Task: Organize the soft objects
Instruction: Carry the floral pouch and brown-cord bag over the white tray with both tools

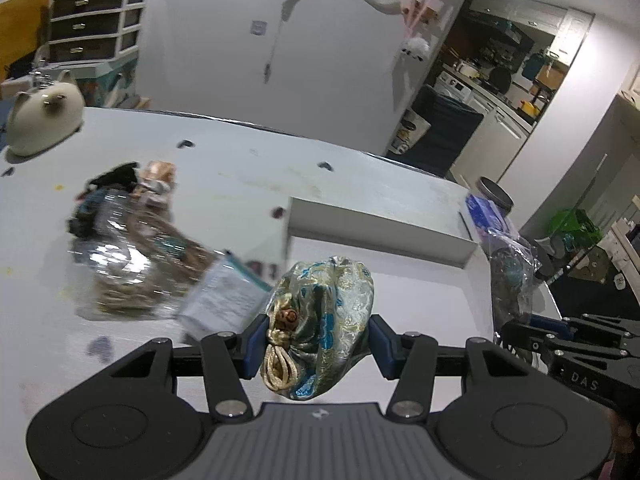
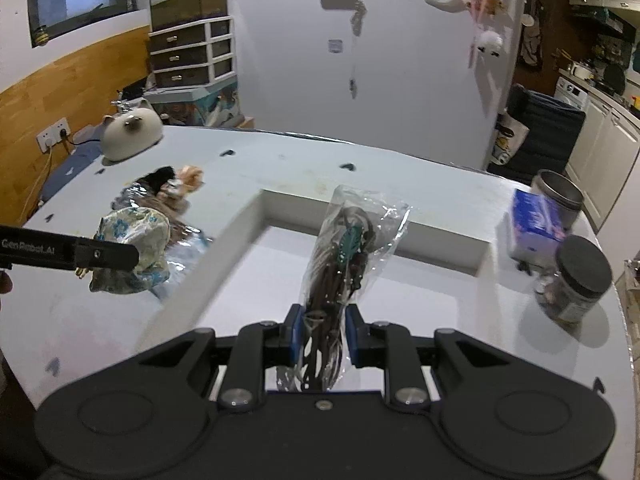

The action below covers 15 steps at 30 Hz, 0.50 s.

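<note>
My left gripper is shut on a silver, blue and gold brocade drawstring pouch, held above the table near the left wall of a shallow white tray. The right wrist view shows that pouch at the left, gripped from the side. My right gripper is shut on a clear plastic bag of brown cords with a teal piece, which stands upright over the tray. In the left wrist view this bag hangs at the right edge.
A pile of clear plastic bags and small soft items lies on the table left of the tray. A cat-shaped ceramic sits at the far left. A blue box, a metal tin and a black-lidded jar stand right of the tray.
</note>
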Each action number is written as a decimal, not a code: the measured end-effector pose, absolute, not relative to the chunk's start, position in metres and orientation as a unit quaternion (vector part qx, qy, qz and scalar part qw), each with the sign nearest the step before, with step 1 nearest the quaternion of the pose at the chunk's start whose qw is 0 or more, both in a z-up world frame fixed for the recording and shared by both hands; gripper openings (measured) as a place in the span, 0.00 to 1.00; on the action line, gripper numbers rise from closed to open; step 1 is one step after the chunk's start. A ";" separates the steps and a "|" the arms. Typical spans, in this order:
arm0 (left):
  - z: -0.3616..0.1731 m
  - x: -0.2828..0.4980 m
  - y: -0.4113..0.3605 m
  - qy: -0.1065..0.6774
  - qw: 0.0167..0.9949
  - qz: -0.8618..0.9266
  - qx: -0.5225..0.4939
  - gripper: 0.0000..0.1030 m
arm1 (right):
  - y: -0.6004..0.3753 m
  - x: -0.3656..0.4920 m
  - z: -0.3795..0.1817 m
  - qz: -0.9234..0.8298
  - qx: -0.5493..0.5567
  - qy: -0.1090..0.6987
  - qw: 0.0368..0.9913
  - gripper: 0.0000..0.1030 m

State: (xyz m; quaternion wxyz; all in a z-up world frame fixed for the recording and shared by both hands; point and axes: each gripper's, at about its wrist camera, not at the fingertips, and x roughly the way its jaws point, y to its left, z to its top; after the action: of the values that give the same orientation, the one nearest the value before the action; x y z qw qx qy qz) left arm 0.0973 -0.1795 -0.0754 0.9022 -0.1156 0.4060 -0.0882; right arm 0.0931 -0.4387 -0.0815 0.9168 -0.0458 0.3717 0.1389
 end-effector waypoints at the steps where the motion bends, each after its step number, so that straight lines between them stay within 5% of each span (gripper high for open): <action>1: -0.077 0.099 -0.187 0.408 0.901 -0.091 -0.116 0.52 | -0.447 0.094 -0.083 0.139 -0.045 0.373 0.916 0.22; 15: -0.119 0.133 -0.273 0.482 0.849 -0.163 -0.143 0.52 | -0.531 0.114 -0.121 0.133 -0.029 0.432 0.892 0.23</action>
State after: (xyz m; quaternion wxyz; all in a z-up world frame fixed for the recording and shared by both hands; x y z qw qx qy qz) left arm 0.1327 -0.2728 -0.1190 0.8486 -0.1435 0.4824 -0.1627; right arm 0.1137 -0.5305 -0.1208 0.8915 -0.0288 0.4319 0.1334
